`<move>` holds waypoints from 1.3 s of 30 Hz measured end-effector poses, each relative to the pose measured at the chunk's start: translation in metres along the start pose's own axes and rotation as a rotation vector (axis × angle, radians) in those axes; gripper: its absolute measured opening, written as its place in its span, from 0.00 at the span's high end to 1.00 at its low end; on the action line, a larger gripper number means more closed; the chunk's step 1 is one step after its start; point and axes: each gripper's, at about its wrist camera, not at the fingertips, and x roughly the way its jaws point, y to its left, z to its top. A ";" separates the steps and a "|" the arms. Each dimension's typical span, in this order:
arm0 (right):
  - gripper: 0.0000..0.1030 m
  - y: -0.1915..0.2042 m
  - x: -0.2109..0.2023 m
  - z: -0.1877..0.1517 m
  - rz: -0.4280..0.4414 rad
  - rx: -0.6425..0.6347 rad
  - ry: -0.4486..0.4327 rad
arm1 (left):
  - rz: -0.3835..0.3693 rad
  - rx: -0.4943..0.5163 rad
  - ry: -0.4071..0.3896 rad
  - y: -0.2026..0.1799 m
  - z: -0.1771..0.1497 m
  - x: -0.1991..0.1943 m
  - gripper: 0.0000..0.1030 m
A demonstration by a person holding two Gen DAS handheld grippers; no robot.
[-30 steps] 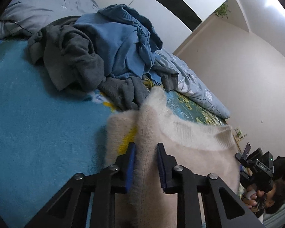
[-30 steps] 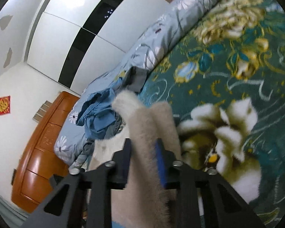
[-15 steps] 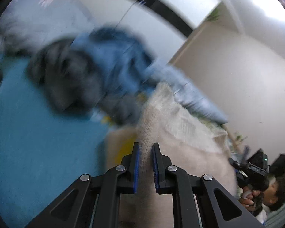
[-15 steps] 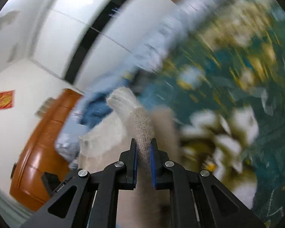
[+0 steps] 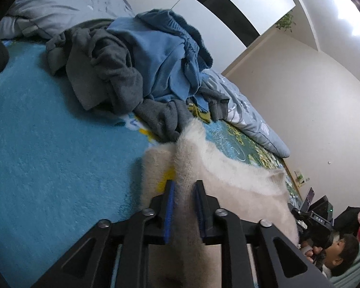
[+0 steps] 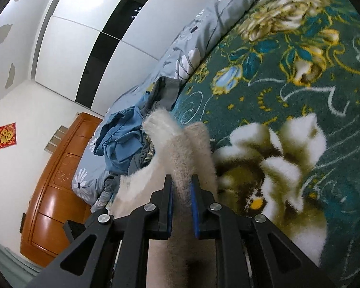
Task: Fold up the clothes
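Observation:
A fluffy cream sweater [image 5: 228,180] lies on the bed's blue blanket [image 5: 48,156]. My left gripper [image 5: 184,187] is shut on a raised ridge of the cream sweater, its blue pads pressing the fabric from both sides. In the right wrist view my right gripper [image 6: 181,182] is shut on another fold of the cream sweater [image 6: 177,148], which rises between the pads above the green floral blanket [image 6: 288,84].
A heap of blue and grey clothes [image 5: 136,67] lies beyond the sweater, also in the right wrist view [image 6: 124,141]. A grey floral duvet [image 6: 199,40] runs along the wall. A wooden headboard [image 6: 52,192] stands at left. A person [image 5: 336,252] sits at lower right.
Both grippers closed from open onto folds of the cream sweater and lifted the pinched fabric slightly. The views blurred with motion half a second ago and are steady now.

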 end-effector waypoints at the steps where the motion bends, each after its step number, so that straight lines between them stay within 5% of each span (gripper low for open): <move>1: 0.76 0.002 -0.003 0.000 -0.010 -0.012 -0.009 | 0.011 0.007 -0.013 0.000 0.002 -0.004 0.62; 5: 0.38 -0.003 -0.019 -0.002 0.022 -0.010 -0.031 | -0.014 -0.033 -0.039 0.012 0.007 -0.015 0.25; 10: 0.28 -0.014 -0.010 -0.013 0.027 0.033 0.036 | -0.051 -0.133 0.029 0.034 0.001 -0.004 0.15; 17: 0.28 -0.003 0.017 -0.014 -0.023 0.002 0.119 | -0.120 -0.107 0.139 0.025 -0.005 0.029 0.00; 23: 0.28 -0.001 0.033 -0.010 -0.026 0.013 0.137 | -0.096 -0.011 0.197 0.012 -0.006 0.041 0.00; 33: 0.32 0.000 0.035 -0.012 -0.012 0.001 0.145 | -0.178 -0.136 0.191 0.024 -0.001 0.039 0.02; 37: 0.43 -0.001 0.034 -0.015 -0.019 0.029 0.133 | -0.185 -0.196 0.190 0.029 -0.001 0.044 0.31; 39: 0.46 -0.001 0.033 -0.016 -0.022 0.042 0.125 | -0.148 -0.189 0.187 0.028 -0.002 0.045 0.37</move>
